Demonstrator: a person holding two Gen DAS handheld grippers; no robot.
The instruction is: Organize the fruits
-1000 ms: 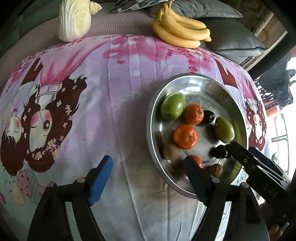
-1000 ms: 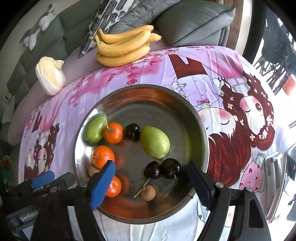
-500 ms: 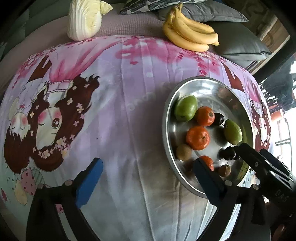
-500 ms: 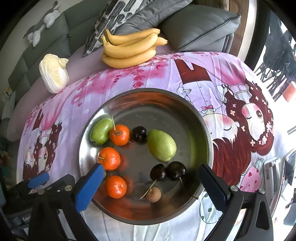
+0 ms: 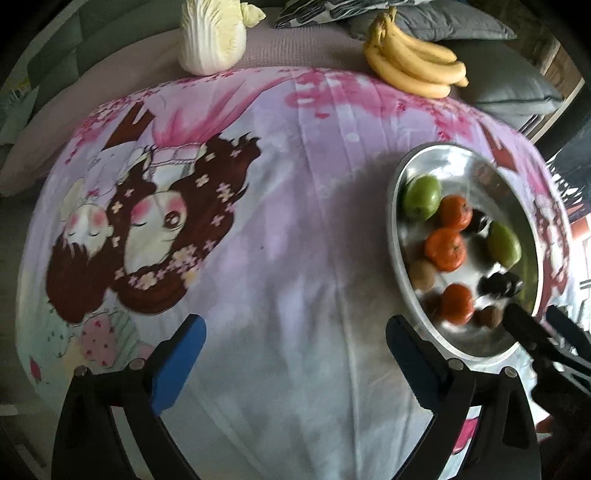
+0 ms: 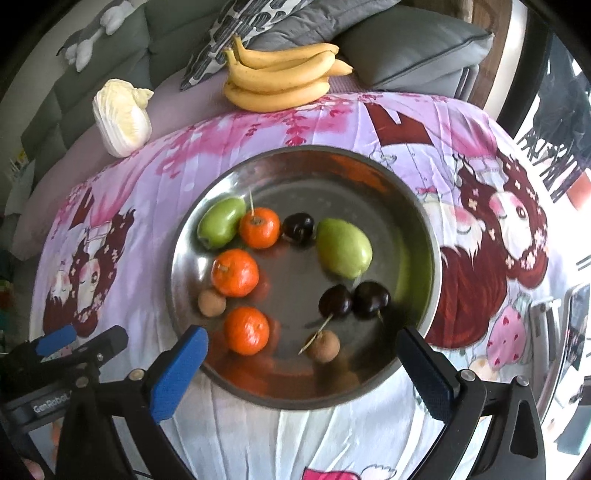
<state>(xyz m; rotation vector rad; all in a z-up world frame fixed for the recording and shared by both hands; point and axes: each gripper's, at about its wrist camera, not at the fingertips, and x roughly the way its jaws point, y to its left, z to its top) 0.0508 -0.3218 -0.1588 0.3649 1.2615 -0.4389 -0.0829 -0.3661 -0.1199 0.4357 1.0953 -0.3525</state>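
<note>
A round steel tray (image 6: 417, 206) (image 5: 399, 177) lies on a pink cartoon-print cloth. It holds two green fruits (image 6: 343, 253), three oranges (image 6: 235, 272), dark cherries (image 6: 354, 300) and small brown fruits (image 6: 325, 345). A banana bunch (image 6: 277, 81) (image 5: 413, 66) lies at the cloth's far edge. My right gripper (image 6: 303, 363) is open and empty above the tray's near rim. My left gripper (image 5: 293, 345) is open and empty over bare cloth left of the tray.
A napa cabbage (image 5: 212, 35) (image 6: 122, 118) lies at the far left on the sofa seat. Grey cushions (image 6: 406, 48) stand behind the bananas. The cloth (image 5: 258, 258) spreads wide left of the tray. The left gripper shows in the right wrist view (image 6: 74, 343).
Both grippers have pulled back from the tray toward me. The left gripper has also shifted left, off the tray rim and over the cloth. The fruits have not moved.
</note>
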